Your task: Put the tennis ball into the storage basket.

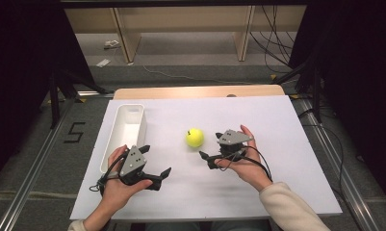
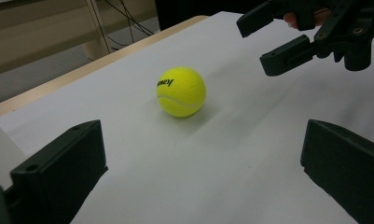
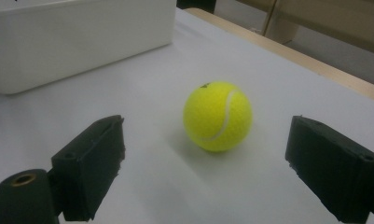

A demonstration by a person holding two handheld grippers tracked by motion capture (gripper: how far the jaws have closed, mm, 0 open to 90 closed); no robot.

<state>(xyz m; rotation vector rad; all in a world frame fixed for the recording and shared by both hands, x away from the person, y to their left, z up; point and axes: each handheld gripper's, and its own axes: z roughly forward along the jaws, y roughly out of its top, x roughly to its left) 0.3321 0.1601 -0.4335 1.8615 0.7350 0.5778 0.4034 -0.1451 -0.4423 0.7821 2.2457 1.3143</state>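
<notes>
Approach step: my right gripper (image 1: pixel 209 148) is spread, aimed at the tennis ball (image 1: pixel 194 137), not touching. Left gripper (image 1: pixel 155 162) spread, idle. Next I'd straddle and pinch it.

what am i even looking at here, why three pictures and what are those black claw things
A person sits at a table and holds a hand tool in each hand. Each tool ends in two black jaws that pinch things.

The high view comes from a camera above the table. It shows the left gripper and the right gripper, one in each hand. The other two pictures come from small cameras riding on the tools, looking out between their own jaws.

On the white table lie a yellow ball and a white tray. The ball sits apart from the tray. Both tools point at the ball.

Nothing is held: both pairs of jaws stand open, and the ball lies free on the table, ahead of them.
</notes>
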